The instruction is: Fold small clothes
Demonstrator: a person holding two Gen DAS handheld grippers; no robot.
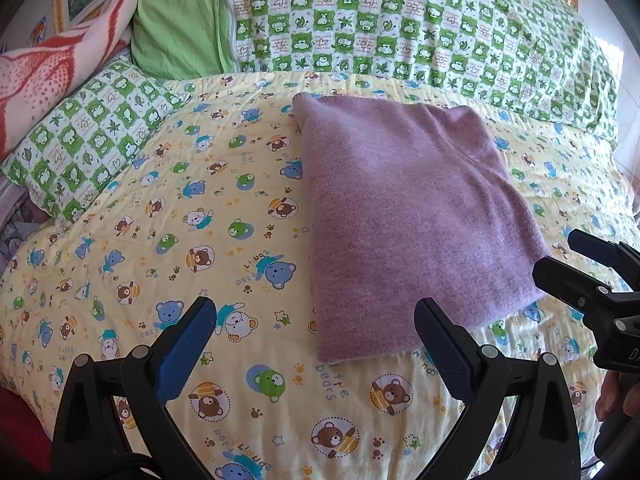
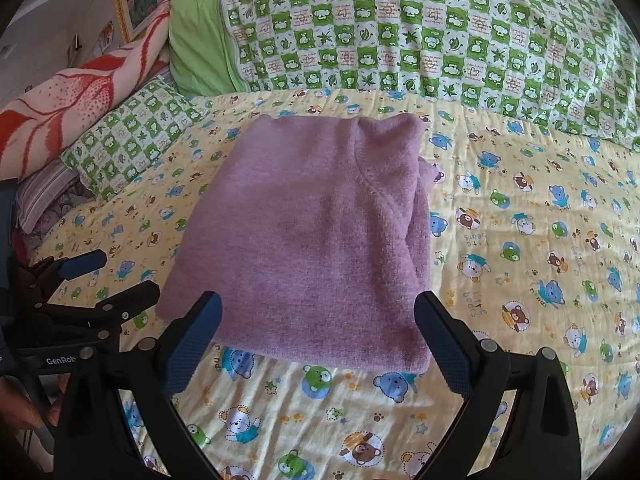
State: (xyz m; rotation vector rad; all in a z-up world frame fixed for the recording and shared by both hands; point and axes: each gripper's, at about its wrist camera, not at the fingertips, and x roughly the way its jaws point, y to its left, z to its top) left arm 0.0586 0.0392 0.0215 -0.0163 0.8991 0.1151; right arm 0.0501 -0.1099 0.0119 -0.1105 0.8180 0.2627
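Observation:
A mauve knitted garment (image 1: pixel 404 216) lies folded into a flat rectangle on the yellow bear-print bedsheet (image 1: pixel 200 240). In the right wrist view the same garment (image 2: pixel 316 236) fills the middle, with a curved seam showing near its top right. My left gripper (image 1: pixel 316 320) stands open just short of the garment's near left corner, nothing between its blue pads. My right gripper (image 2: pixel 318 316) is open too, its fingers either side of the garment's near edge and not closed on it. The right gripper (image 1: pixel 576 268) also shows at the left wrist view's right edge, and the left gripper (image 2: pixel 108 276) at the other view's left.
A large green-and-white checked pillow (image 1: pixel 400 20) runs along the back of the bed, a smaller matching one (image 1: pixel 88 136) at the left. A red-and-cream blanket (image 1: pixel 52 68) is heaped at far left. A hand (image 1: pixel 612 400) holds the right gripper's handle.

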